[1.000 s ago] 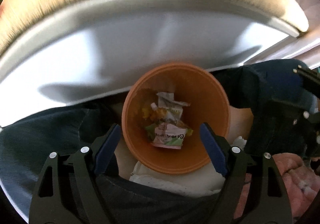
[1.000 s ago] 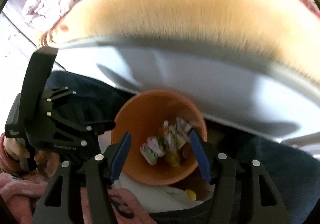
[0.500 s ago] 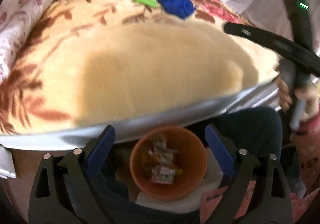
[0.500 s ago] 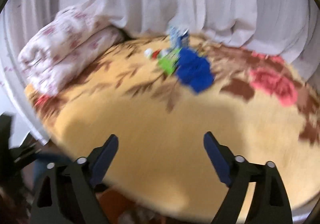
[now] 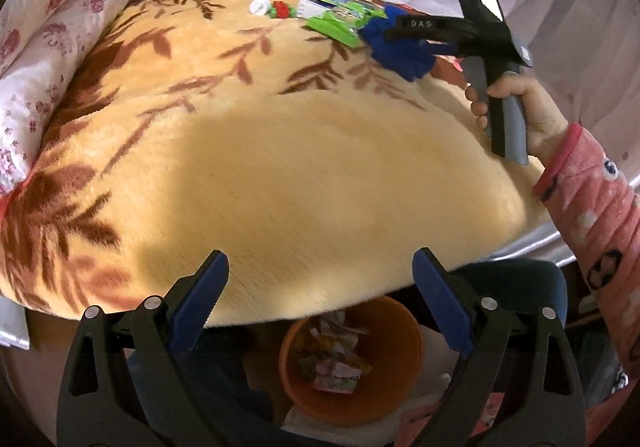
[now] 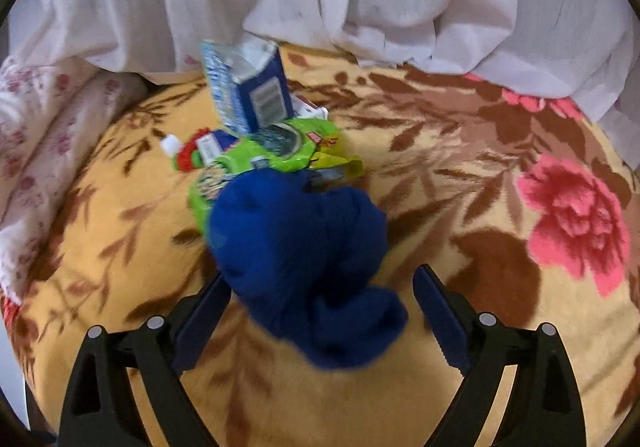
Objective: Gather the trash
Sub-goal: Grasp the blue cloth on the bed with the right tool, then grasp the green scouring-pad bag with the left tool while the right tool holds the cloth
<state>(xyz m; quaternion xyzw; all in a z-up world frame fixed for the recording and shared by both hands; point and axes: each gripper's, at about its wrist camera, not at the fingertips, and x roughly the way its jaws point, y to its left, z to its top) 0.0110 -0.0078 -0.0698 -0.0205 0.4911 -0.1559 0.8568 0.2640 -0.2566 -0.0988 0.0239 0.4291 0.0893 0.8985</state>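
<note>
Now we had the right gripper [image 6: 320, 311] opening, unclamped, around the blue cloth [image 6: 300, 247]; left gripper [image 5: 320, 303] open, empty. Best squeeze the cloth's middle.

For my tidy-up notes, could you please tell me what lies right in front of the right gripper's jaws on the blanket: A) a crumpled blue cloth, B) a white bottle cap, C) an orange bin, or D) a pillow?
A: in the right wrist view the blue cloth lies bunched on the blanket just ahead of the right gripper, whose jaws are opening and empty.
</note>
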